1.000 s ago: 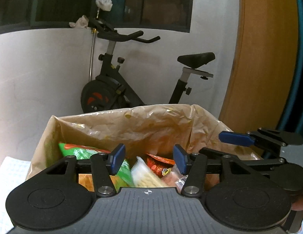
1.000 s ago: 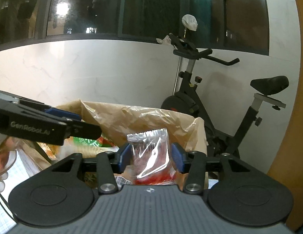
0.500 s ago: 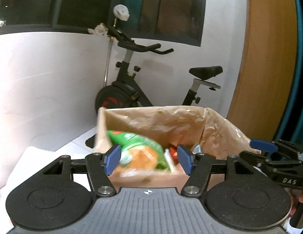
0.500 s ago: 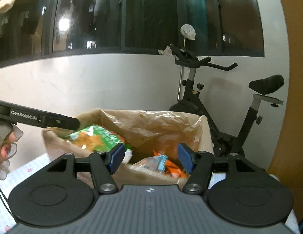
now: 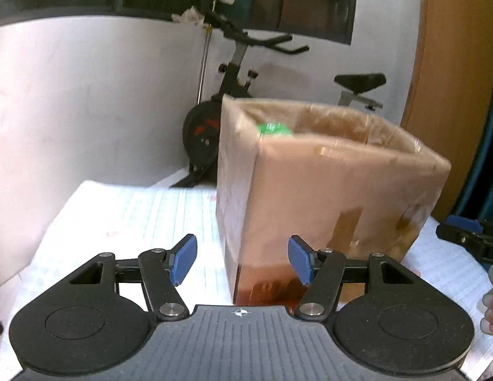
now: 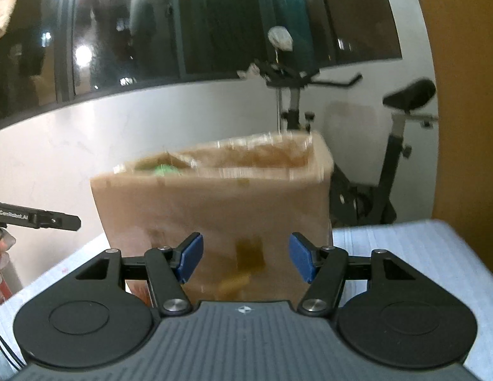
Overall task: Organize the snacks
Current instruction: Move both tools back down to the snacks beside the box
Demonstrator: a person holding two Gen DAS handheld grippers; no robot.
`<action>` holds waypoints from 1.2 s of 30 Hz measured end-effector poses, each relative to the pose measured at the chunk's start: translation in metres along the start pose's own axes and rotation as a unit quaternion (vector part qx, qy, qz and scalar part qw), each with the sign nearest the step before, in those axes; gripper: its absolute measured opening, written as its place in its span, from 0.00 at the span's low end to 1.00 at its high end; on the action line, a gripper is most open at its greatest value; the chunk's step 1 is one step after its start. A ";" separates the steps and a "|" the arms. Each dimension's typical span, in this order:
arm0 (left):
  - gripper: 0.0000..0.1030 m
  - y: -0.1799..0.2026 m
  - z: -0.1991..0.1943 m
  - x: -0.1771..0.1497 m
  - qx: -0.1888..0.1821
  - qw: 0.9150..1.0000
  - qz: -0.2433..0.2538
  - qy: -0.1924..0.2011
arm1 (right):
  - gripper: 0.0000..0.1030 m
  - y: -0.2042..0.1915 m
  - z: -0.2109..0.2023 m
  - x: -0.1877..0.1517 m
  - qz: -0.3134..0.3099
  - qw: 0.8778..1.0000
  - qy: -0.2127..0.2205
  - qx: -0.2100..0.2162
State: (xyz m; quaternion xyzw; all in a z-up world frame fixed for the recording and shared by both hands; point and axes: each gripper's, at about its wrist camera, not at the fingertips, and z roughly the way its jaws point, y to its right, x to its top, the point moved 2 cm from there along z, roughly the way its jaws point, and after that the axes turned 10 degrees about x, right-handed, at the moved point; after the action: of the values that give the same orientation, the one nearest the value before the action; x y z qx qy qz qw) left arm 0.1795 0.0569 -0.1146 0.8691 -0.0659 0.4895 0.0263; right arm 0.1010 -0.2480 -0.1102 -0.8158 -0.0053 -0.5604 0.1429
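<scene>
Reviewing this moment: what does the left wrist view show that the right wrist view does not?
Only the left wrist view: two sides of the cardboard box meeting at a corner, and the right gripper at the right edge.

Only the right wrist view: dark window panes filling the top, and the left gripper at the left edge.

Both: the box with a green snack bag just inside its rim, the exercise bike behind, the white table, and open, empty blue fingers.
</scene>
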 end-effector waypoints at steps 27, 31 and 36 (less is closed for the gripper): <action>0.63 -0.015 0.036 -0.077 0.013 0.998 0.026 -0.049 | 0.67 -0.013 0.102 -0.108 0.006 0.977 -0.199 -0.072; 0.63 -0.012 0.036 -0.080 0.008 0.998 0.028 -0.048 | 0.50 -0.017 0.097 -0.112 -0.017 0.978 -0.195 -0.067; 0.63 -0.003 0.037 -0.085 -0.003 0.998 0.050 -0.046 | 0.49 -0.016 0.080 -0.116 -0.018 0.979 -0.192 -0.061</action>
State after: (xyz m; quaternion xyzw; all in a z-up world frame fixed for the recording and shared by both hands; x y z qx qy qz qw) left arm 0.1675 0.0629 -0.2061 0.8863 -0.1117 0.4494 0.0014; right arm 0.1281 -0.1960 -0.2391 -0.9151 -0.0132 -0.3953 0.0787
